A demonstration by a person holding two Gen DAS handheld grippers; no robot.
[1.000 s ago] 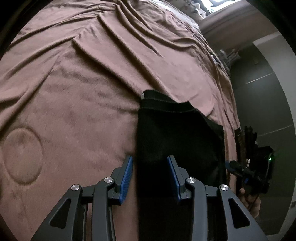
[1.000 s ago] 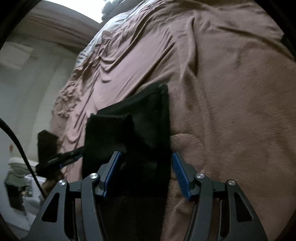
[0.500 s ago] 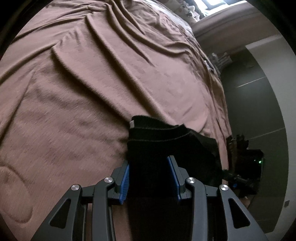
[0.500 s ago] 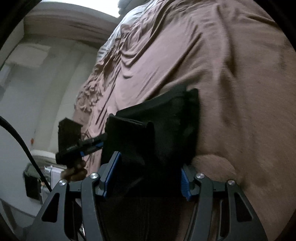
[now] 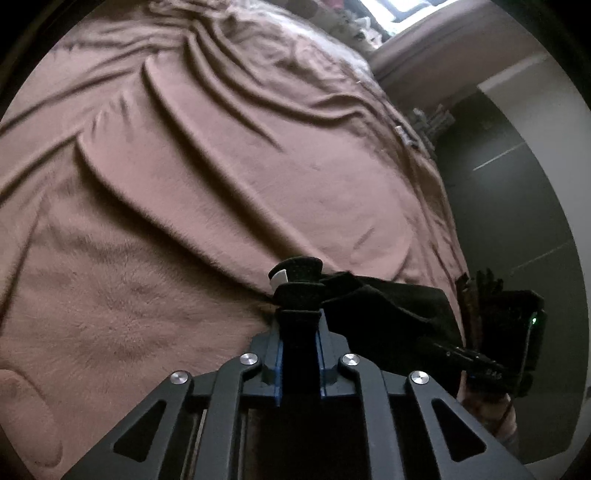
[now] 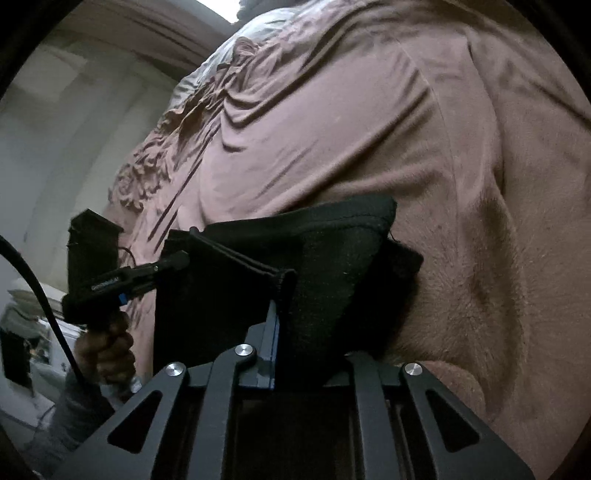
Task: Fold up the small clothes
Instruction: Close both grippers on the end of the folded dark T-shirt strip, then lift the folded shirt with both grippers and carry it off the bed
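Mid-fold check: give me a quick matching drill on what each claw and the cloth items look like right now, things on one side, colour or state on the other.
Things:
1. left claw
2. black garment
3. blanket
4. white tag

States:
A. wrinkled, dusty pink
B. shut on a bunched edge of dark fabric
C. held by both claws, partly folded
D. pokes out at the garment's top edge

Pairs: 1-B, 2-C, 3-A, 4-D

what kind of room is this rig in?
Most likely a bedroom. The black garment lies on a wide, rumpled brown blanket that looks like a bed cover, with a window beyond it and plain walls alongside.
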